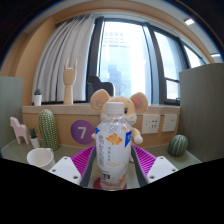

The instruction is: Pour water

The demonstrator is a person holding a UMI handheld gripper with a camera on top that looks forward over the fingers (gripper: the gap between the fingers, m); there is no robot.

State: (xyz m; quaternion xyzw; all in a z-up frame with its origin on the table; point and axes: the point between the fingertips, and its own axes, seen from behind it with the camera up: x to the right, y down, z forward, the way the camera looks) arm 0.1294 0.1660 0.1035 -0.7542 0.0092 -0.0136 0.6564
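Observation:
A clear plastic water bottle (112,148) with a white cap and a white, blue and orange label stands upright between my fingers. My gripper (112,168) is shut on it, both pink pads pressing its sides at the lower body. A white cup (40,158) stands on the table ahead of the left finger (82,160). The bottle's base is hidden between the fingers.
A green cactus figure (47,129) and a purple round sign with a 7 (82,130) stand behind the cup. A plush mouse (120,103) sits behind the bottle. A white llama figure (18,128) is further left, a green ribbed ball (178,145) off to the right.

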